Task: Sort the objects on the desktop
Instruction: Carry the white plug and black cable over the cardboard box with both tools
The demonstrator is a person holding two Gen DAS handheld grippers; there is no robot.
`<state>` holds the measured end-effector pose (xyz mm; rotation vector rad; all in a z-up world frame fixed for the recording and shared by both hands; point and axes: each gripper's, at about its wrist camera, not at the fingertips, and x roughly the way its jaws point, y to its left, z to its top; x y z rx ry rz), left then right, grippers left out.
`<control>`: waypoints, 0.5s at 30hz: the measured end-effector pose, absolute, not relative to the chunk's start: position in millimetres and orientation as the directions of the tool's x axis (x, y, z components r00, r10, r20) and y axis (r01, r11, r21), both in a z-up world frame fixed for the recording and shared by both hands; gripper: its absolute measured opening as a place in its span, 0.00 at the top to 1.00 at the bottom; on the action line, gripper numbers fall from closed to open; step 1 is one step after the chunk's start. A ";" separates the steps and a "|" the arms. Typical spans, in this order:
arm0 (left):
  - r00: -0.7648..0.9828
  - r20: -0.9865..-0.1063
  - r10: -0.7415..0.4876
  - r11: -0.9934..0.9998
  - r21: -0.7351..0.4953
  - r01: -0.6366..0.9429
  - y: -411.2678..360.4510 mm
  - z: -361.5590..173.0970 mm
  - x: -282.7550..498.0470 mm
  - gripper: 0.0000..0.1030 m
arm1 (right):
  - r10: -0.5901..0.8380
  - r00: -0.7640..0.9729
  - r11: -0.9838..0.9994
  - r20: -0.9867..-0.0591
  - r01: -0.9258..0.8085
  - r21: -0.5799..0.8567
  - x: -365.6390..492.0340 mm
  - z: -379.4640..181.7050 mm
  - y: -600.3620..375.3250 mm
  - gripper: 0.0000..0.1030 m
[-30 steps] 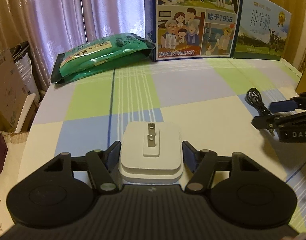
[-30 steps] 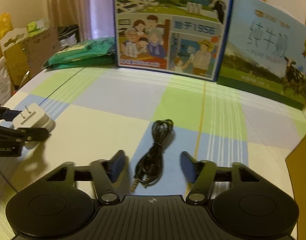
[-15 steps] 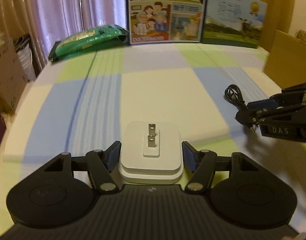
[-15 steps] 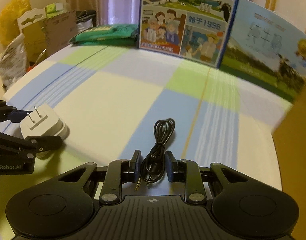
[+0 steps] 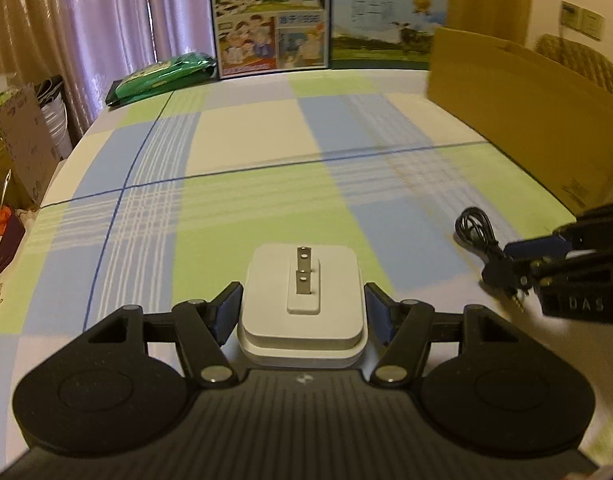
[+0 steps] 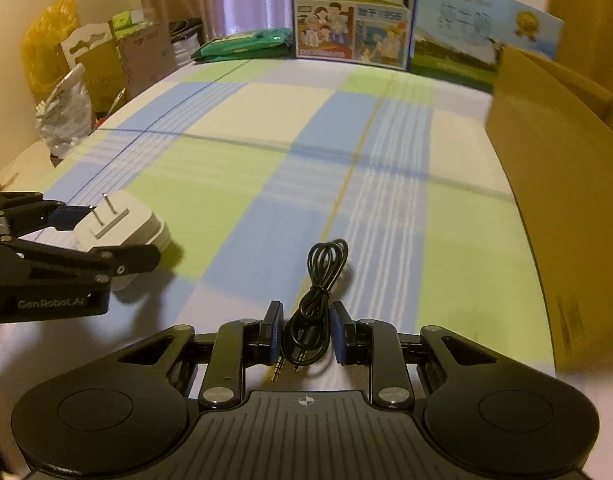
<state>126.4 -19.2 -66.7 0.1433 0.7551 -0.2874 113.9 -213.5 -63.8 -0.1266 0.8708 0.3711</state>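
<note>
My left gripper [image 5: 302, 312] is shut on a white plug adapter [image 5: 302, 300] with two metal prongs facing up, held above the checked tablecloth. The same white plug adapter [image 6: 120, 228] shows at the left of the right wrist view, between the left gripper's fingers [image 6: 66, 216]. My right gripper [image 6: 305, 332] is shut on a coiled black audio cable [image 6: 316, 300], its two jack plugs hanging near the camera. In the left wrist view that black audio cable [image 5: 476, 232] sticks out of the right gripper's fingers [image 5: 534, 246] at the right edge.
An open cardboard box [image 5: 526, 120] stands along the right side of the table [image 6: 266, 168]. Two milk cartons [image 5: 272, 20] and a green packet [image 5: 162, 78] sit at the far edge. Bags and cardboard [image 6: 86, 68] are piled off the left side.
Both grippers have pulled back and up from the far cartons with their loads. The right gripper went from open around the cable to shut on it. The cardboard box came into view.
</note>
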 end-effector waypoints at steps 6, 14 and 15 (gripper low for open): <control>0.676 -0.700 -0.229 0.951 -0.014 0.308 -31.4 -64.8 83.4 0.41 | 0.257 0.592 0.931 -0.764 -0.364 0.032 62.4 -56.2 -228.0 0.79; 0.682 -0.703 -0.202 0.955 0.014 0.297 -38.3 -64.3 64.5 0.41 | 0.245 0.600 0.937 -0.762 -0.347 0.028 41.5 -55.6 -244.0 0.79; 0.681 -0.704 -0.202 0.955 0.014 0.297 -39.1 -64.8 64.1 0.41 | 0.245 0.599 0.939 -0.763 -0.343 0.033 41.4 -56.3 -245.5 0.79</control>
